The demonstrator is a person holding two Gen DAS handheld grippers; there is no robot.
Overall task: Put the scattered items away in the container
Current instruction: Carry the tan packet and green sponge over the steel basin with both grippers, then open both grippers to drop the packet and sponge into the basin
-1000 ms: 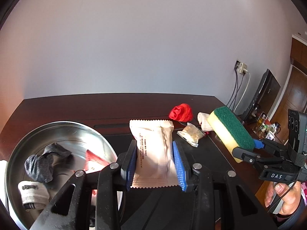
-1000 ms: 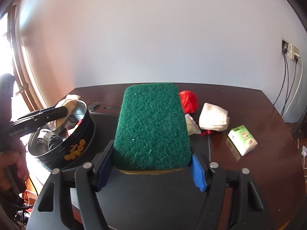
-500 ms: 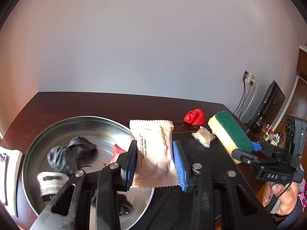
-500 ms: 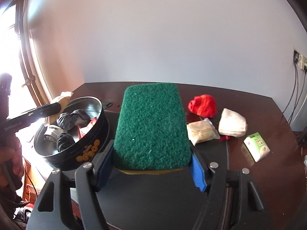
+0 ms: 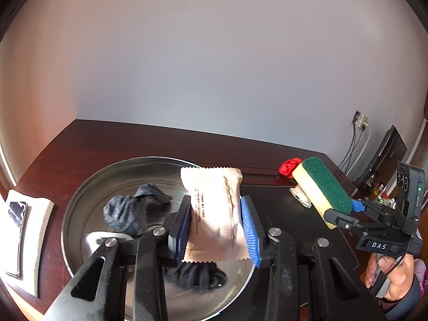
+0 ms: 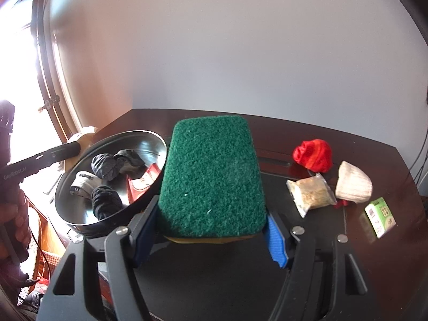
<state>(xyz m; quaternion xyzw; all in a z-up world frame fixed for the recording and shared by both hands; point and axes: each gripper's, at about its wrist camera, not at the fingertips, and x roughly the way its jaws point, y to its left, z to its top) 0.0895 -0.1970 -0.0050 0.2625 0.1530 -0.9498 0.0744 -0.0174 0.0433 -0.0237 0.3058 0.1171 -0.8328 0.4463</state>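
Note:
My left gripper (image 5: 215,227) is shut on a pale beige snack packet (image 5: 214,214), held above the round metal tin (image 5: 80,200). Dark grey and black socks (image 5: 125,211) lie in the tin, along with a red packet (image 6: 144,182). My right gripper (image 6: 211,230) is shut on a green-topped yellow sponge (image 6: 211,176), just right of the tin (image 6: 80,224). On the dark wooden table to the right lie a red cloth (image 6: 313,155), a clear bag of grains (image 6: 310,192), a white rolled sock (image 6: 353,182) and a small green carton (image 6: 379,216).
A black mat (image 6: 315,235) covers the table's middle. A white coaster-like pad (image 5: 26,230) lies left of the tin near the table edge. A window frame (image 6: 48,80) is at the left, wall sockets with cables (image 5: 361,123) at the right. A person's hand (image 5: 393,281) holds the right gripper.
Both grippers have moved left across the table with their loads. The packet now hangs over the tin's inside, and the sponge has come close to the tin's right rim.

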